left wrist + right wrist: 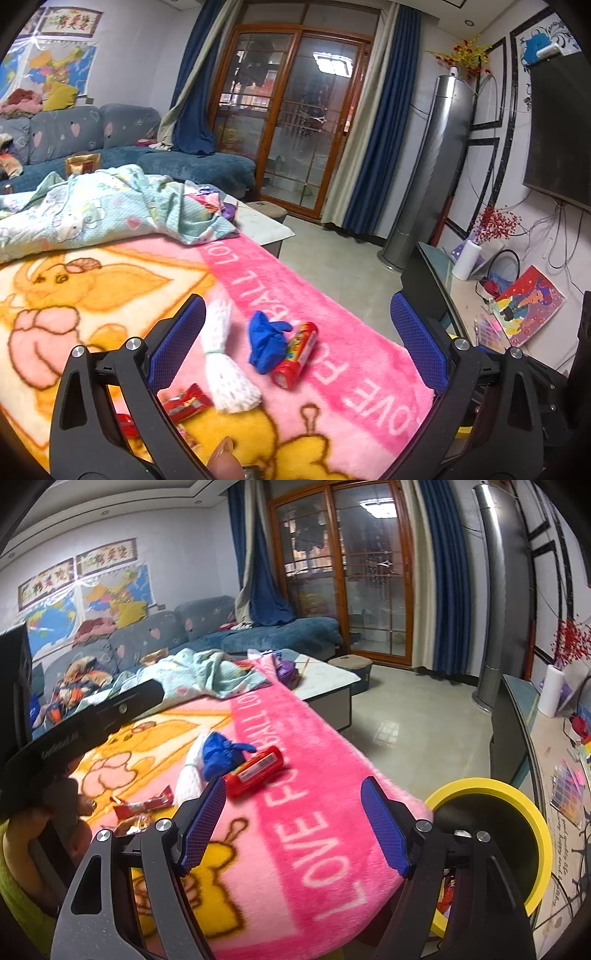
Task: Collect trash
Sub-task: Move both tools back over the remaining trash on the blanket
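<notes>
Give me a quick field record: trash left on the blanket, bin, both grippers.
surface: pink and yellow blanket
trash: red tube, blue glove, white foam net, red wrappers
bin: yellow-rimmed, right of the blanket's edge, some trash inside
left gripper: open, empty
right gripper: open, empty

Walls: pale grey, with maps (92,602) and framed embroidery (107,557) taped up behind the sofa.
Sofa: blue-grey (88,129), patterned with hearts, heaped with clothes at one end.
Doors: wood-framed glass sliding doors (295,118), a ceiling light mirrored in the panes.
Curtains: dark blue (384,122), drawn back either side.
Floor: light tiles (417,720), glossy.
Corner: tall silver tower air conditioner (432,162).
Side wall: black-framed panels, a dark television (557,133), red berry sprigs (495,221).
Table: low and white-topped (328,679), a round stool (351,662) just beside it.
</notes>
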`<action>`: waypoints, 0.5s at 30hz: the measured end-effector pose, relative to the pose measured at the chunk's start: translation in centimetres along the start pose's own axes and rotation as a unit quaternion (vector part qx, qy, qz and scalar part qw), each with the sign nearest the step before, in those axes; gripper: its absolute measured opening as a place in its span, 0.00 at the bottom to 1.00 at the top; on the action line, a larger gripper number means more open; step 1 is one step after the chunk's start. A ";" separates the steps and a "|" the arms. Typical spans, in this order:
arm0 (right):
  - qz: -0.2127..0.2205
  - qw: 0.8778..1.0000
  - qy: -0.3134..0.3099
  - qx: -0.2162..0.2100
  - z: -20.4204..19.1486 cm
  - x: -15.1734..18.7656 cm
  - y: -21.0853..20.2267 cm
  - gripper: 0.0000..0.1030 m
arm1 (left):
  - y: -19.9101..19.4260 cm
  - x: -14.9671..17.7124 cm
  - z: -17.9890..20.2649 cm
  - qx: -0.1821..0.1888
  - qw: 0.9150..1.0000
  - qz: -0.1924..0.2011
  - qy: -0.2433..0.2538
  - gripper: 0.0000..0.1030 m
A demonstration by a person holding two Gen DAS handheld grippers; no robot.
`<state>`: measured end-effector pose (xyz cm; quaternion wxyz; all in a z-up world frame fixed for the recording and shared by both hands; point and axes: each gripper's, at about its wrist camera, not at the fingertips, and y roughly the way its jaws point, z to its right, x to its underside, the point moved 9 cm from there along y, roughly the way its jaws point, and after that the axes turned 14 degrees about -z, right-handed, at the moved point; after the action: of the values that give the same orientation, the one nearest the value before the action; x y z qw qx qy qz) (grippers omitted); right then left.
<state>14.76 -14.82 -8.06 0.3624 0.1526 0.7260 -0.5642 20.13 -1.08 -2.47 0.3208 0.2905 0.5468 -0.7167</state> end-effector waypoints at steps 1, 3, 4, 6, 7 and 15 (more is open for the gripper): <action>-0.001 1.000 -0.002 -0.002 -0.2 0.1 0.1 0.71 | -0.1 0.0 -0.5 -0.005 1.000 0.000 -0.003 0.89; -0.005 1.000 -0.011 -0.007 -1.0 0.2 0.2 0.71 | -0.2 0.0 -1.1 -0.010 1.000 0.000 -0.005 0.89; -0.007 1.000 -0.014 -0.009 -1.3 0.3 0.3 0.71 | -0.3 0.0 -1.5 -0.013 1.000 0.000 -0.008 0.89; -0.011 1.000 -0.023 -0.013 -2.2 0.6 0.5 0.71 | -0.5 0.1 -2.2 -0.018 1.000 -0.001 -0.012 0.89; -0.013 0.999 -0.026 -0.016 -2.5 0.7 0.5 0.71 | -0.6 0.2 -2.7 -0.022 1.000 -0.003 -0.014 0.89; -0.031 0.997 -0.063 -0.039 -5.8 1.3 1.3 0.71 | -1.4 0.7 -6.0 -0.046 0.998 -0.009 -0.033 0.89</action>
<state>12.67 -9.25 -9.31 0.3953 0.0803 0.7277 -0.5547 18.98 4.88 -3.57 0.3453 0.2470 0.5707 -0.7029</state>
